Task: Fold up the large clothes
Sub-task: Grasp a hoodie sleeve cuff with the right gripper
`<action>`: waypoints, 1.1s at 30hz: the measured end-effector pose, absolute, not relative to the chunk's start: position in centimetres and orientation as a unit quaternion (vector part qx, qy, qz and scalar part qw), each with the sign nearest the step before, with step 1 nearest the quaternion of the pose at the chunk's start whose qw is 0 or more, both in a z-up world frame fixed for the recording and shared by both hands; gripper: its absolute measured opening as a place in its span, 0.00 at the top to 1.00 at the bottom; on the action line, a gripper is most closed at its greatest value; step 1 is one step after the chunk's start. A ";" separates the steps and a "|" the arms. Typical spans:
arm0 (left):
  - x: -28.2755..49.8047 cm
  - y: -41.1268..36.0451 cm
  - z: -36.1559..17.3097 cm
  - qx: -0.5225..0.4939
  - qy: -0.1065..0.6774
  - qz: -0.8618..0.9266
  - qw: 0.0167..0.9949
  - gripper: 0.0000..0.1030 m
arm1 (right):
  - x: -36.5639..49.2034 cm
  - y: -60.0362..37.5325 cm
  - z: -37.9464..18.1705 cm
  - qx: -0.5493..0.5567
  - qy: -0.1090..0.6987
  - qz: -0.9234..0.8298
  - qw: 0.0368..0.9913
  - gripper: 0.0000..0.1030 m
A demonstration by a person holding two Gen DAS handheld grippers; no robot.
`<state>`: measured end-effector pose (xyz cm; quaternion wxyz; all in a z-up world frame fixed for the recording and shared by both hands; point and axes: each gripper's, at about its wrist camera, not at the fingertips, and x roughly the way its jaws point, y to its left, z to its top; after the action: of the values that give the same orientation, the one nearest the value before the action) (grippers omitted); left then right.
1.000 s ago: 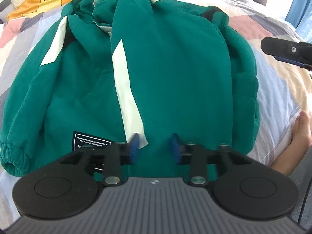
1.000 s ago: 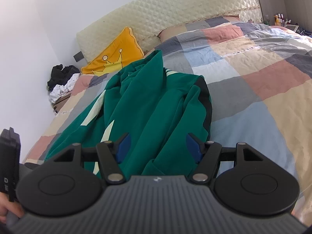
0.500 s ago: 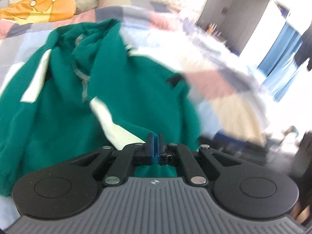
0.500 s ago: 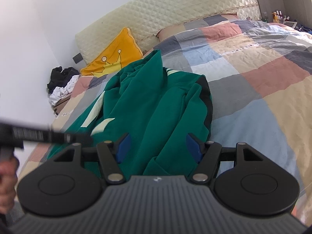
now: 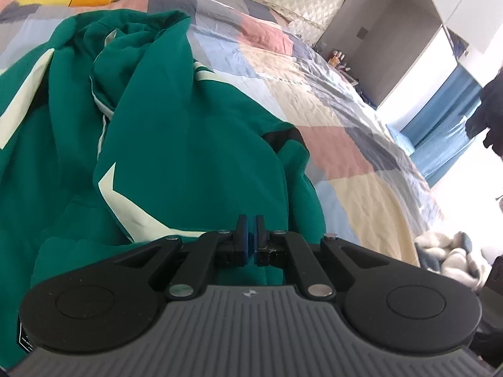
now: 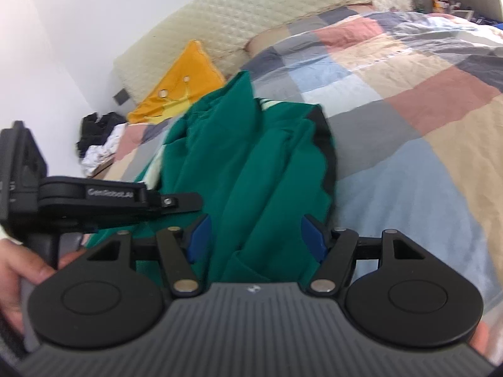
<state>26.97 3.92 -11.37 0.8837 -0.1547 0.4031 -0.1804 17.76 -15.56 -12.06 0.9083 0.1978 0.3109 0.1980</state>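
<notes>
On bed (image 5: 361, 169) | left hand-held gripper (image 5: 250, 231) pinched on green hoodie (image 5: 188, 144) hem | right hand-held gripper (image 6: 254, 235) wide, holding nothing | I'd lift evenly, keeping fold edges aligned.

Daylight fills the room, w/ the strongest light from the window (image 5: 471, 72) at the right of the left wrist view; that area is blown out to white, and the blue curtain (image 5: 440, 132) beside it looks washed. The checked quilt (image 5: 330, 100) is bright w/ soft glare. The green hoodie (image 5: 188, 144) has only soft shadows in its folds. Right wrist view is blurred overall, esp. the orange pillow (image 6: 185, 84) and the headboard (image 6: 251, 22). Both views bend strongly at the edges (fisheye).
</notes>
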 end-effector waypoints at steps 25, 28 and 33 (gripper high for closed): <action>19.5 10.2 -7.2 -0.093 0.294 -0.043 0.950 0.54 | 19.9 -5.5 -12.2 0.064 0.292 0.305 0.904 0.17; 19.6 10.6 -7.4 -0.090 0.293 -0.031 0.951 0.54 | 20.7 -4.0 -13.2 0.057 0.312 0.305 0.898 0.18; 19.3 11.2 -7.8 -0.098 0.292 -0.031 0.951 0.54 | 20.8 -2.4 -14.1 0.044 0.321 0.295 0.899 0.44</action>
<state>19.30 11.24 -7.81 0.9509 -0.0979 0.2921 -0.0311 20.84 -2.40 -14.10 0.8990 0.0439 0.3206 0.2951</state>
